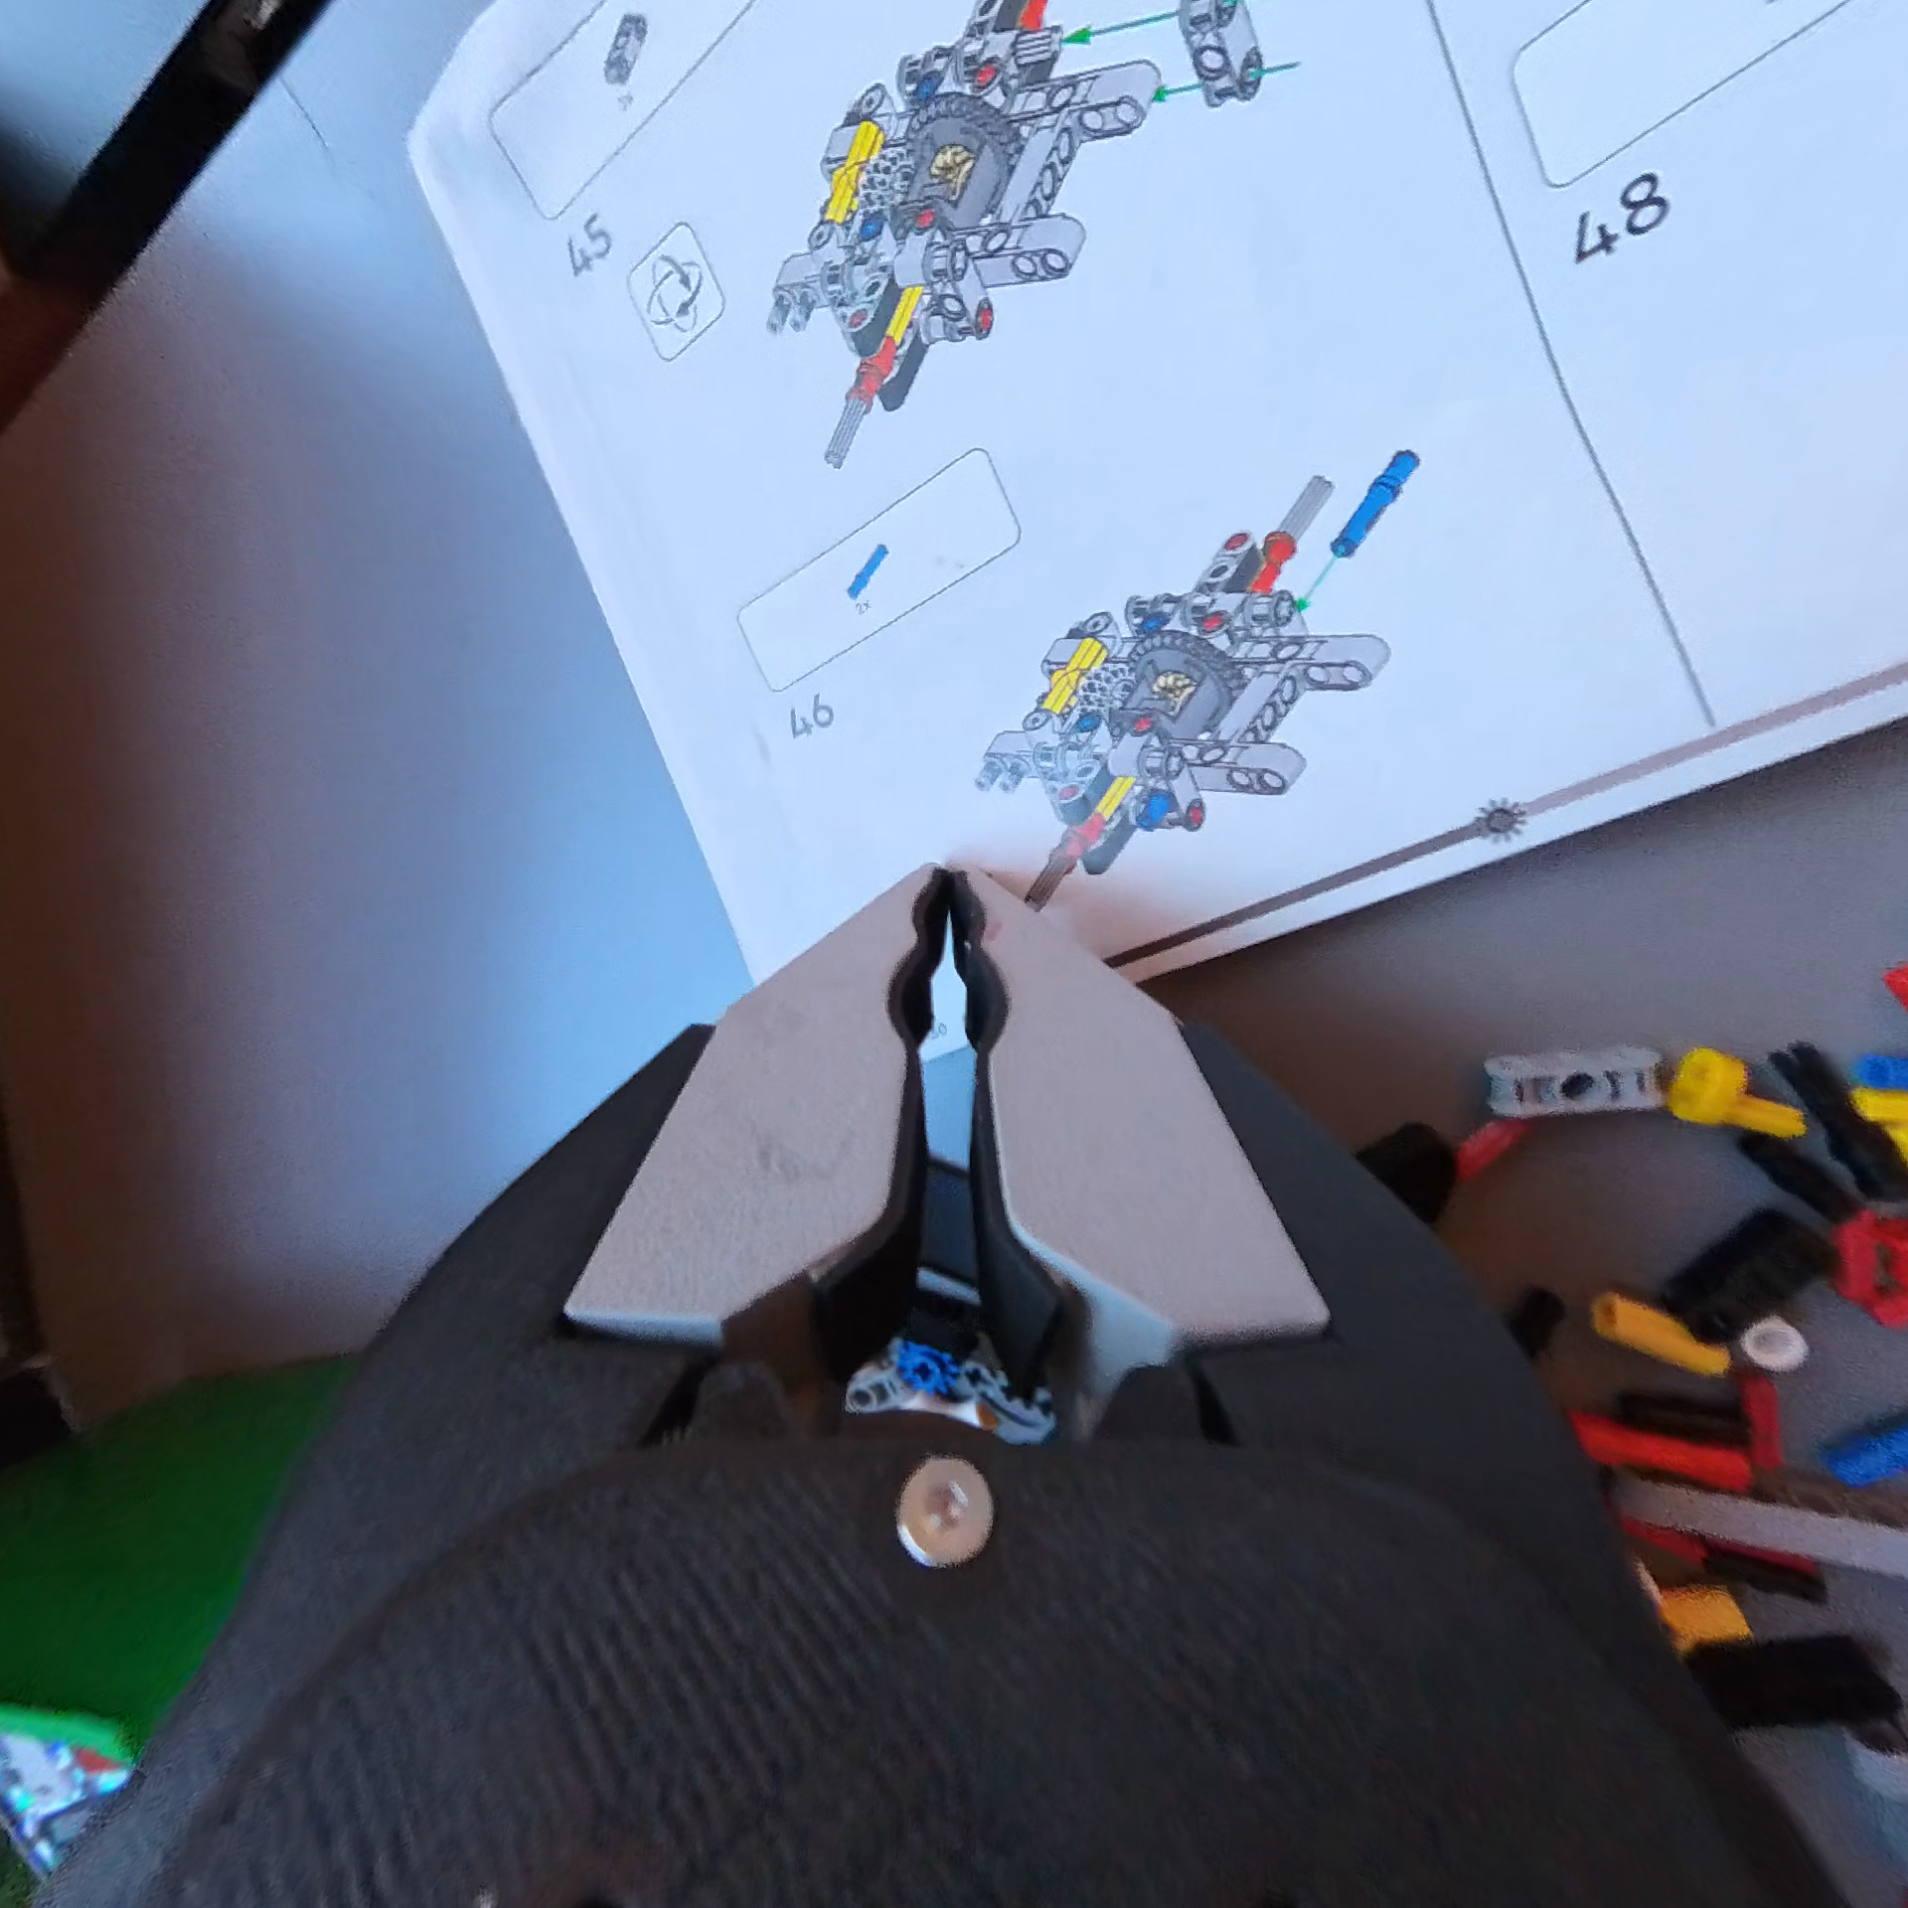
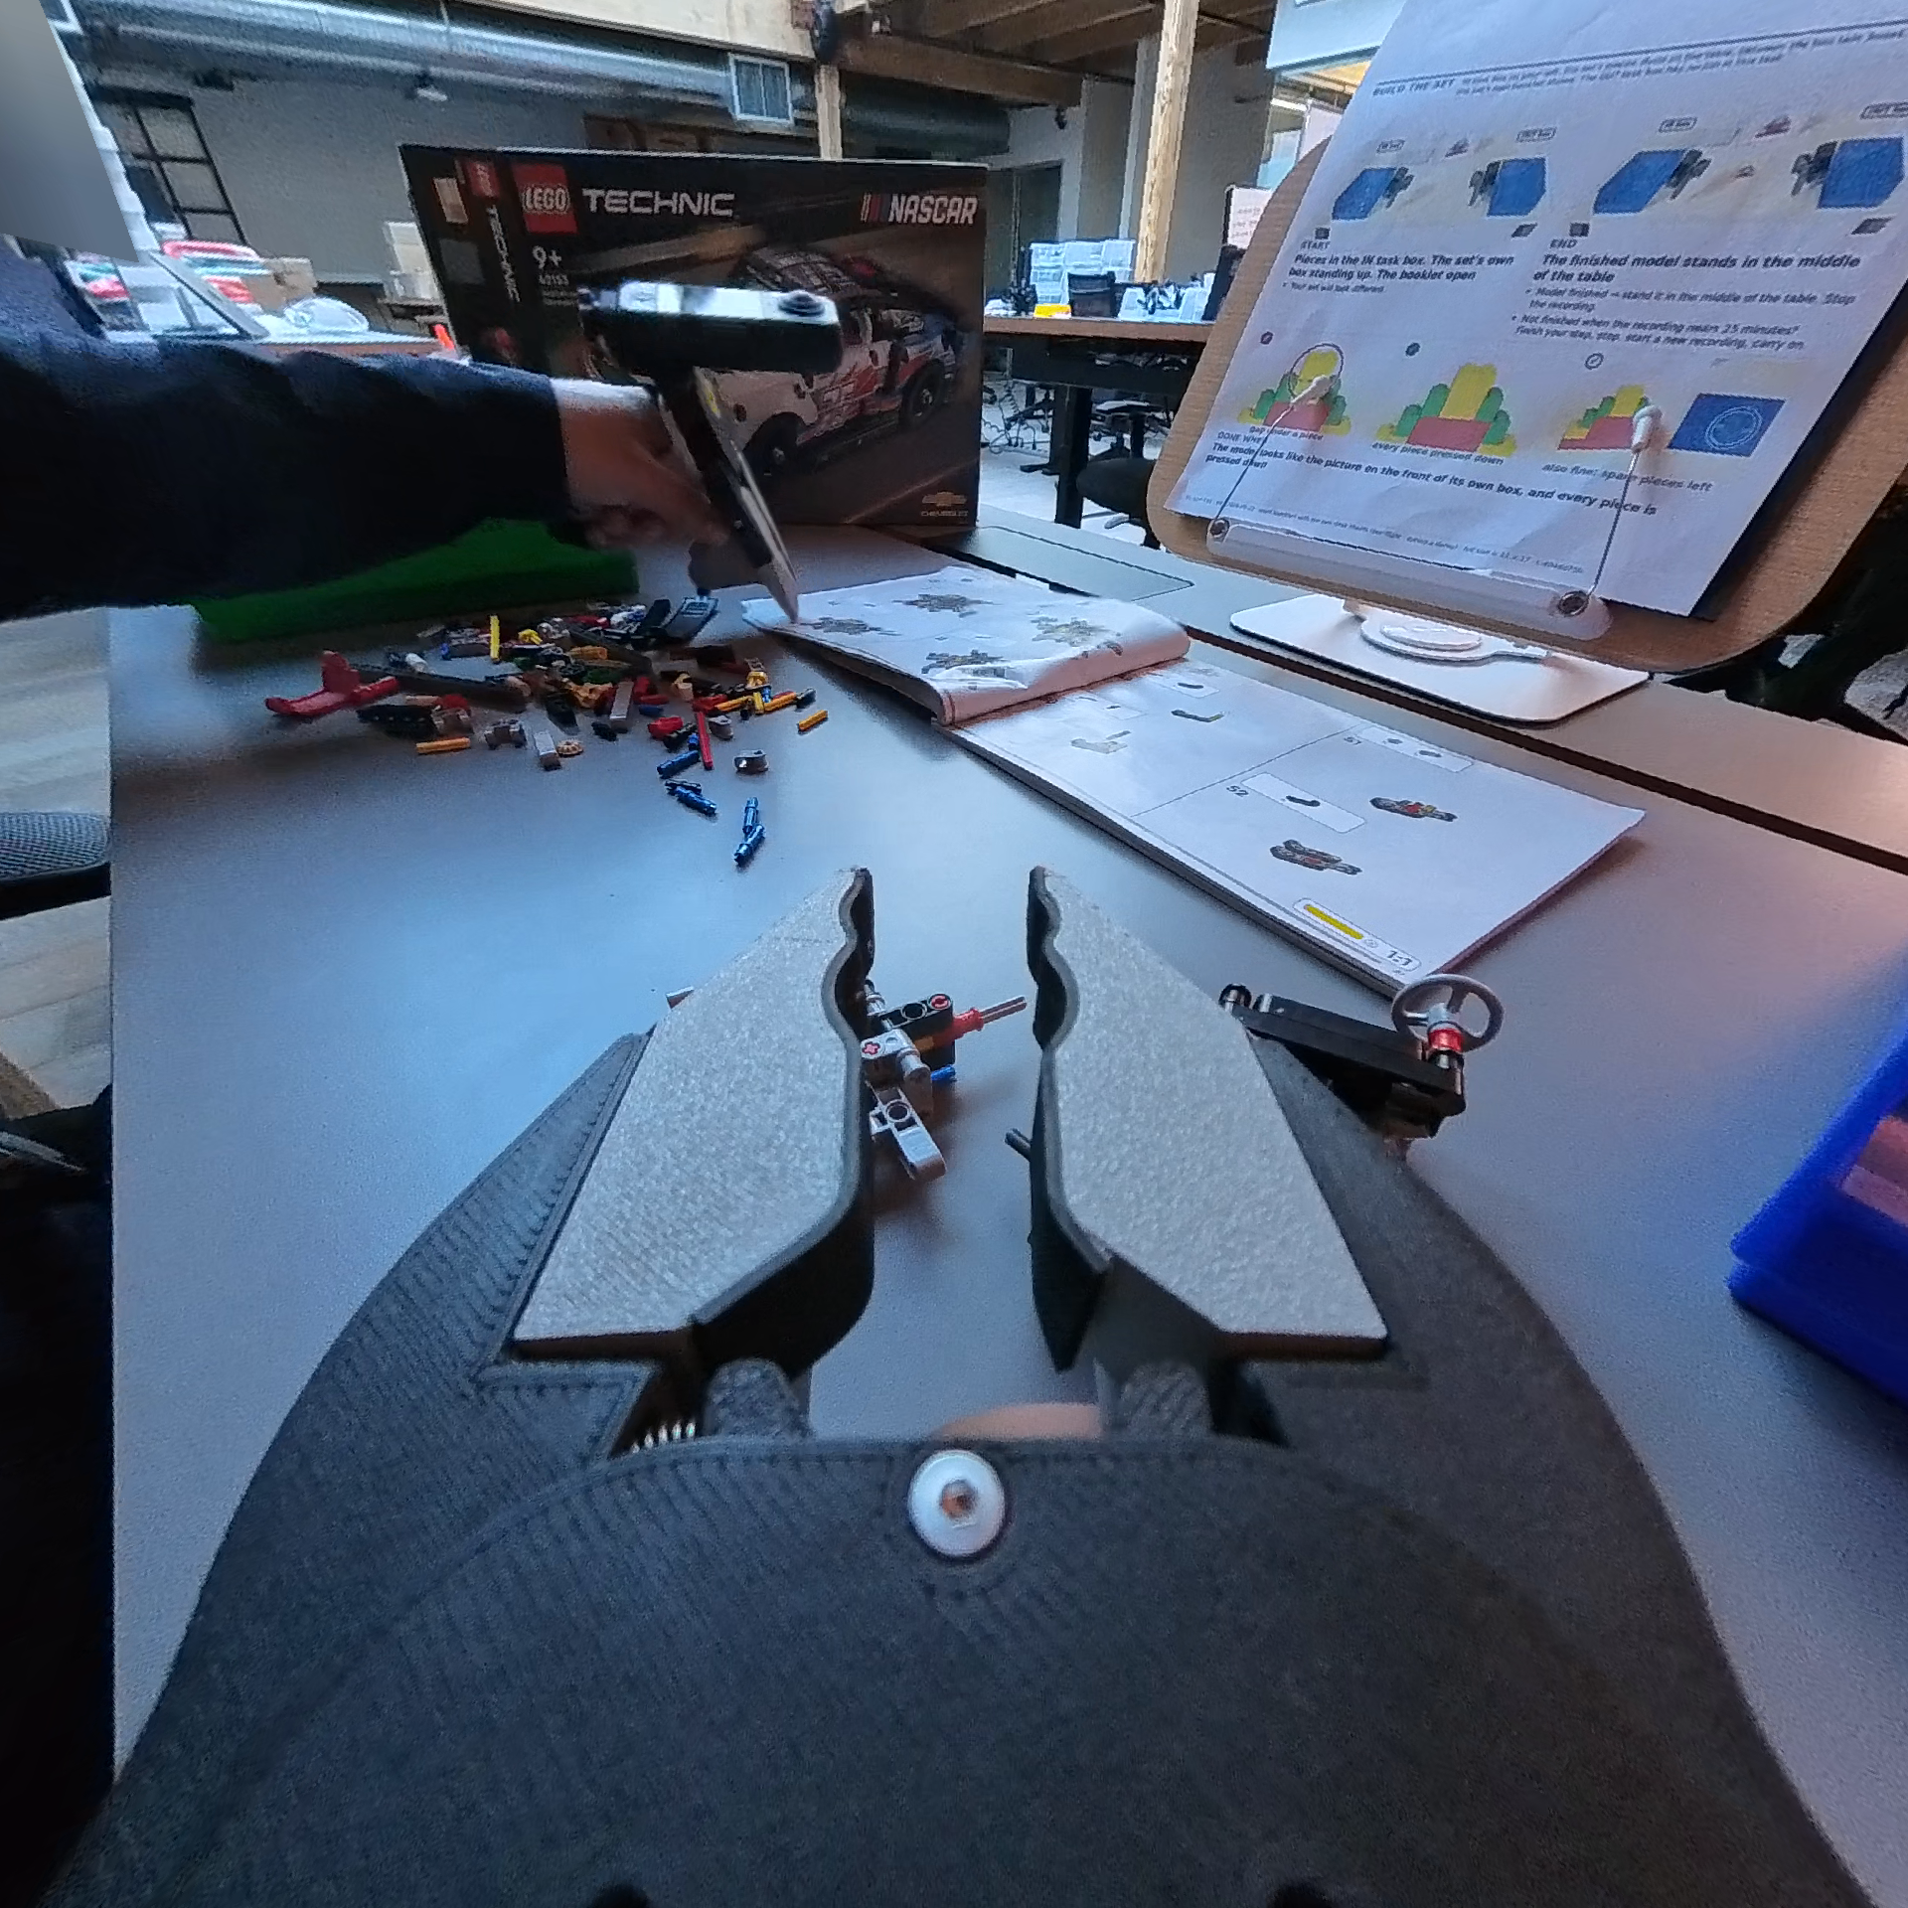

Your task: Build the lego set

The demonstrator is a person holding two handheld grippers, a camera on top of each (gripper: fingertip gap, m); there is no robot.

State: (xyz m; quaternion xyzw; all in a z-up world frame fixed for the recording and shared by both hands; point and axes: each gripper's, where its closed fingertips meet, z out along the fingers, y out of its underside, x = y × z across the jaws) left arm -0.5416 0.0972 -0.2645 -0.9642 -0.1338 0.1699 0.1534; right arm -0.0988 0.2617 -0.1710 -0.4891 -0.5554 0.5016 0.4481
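My left gripper (image 1: pixel 948 890) is shut, and its fingertips rest on the open instruction booklet (image 1: pixel 1136 465) near the page's lower left corner. I cannot tell whether paper is pinched between the pads. The right wrist view shows the same gripper (image 2: pixel 790 611), held by a hand, with its tip at the booklet's (image 2: pixel 1291 816) far left edge. My right gripper (image 2: pixel 945 888) is open and hovers low over the grey table (image 2: pixel 413 981). A small grey and black assembly with a red axle (image 2: pixel 909 1043) lies on the table between its fingers, close to the left one. Neither pad presses on it.
A pile of loose coloured pieces (image 2: pixel 578 681) lies left of the booklet and also shows in the left wrist view (image 1: pixel 1755 1291). A black assembly with a grey wheel (image 2: pixel 1373 1043) sits by my right finger. A blue bin (image 2: pixel 1838 1260), the set's box (image 2: pixel 723 310), a sheet on a stand (image 2: pixel 1549 310) and a green object (image 2: pixel 413 578) surround the work area. There is about 50 cm between the tips of the two grippers.
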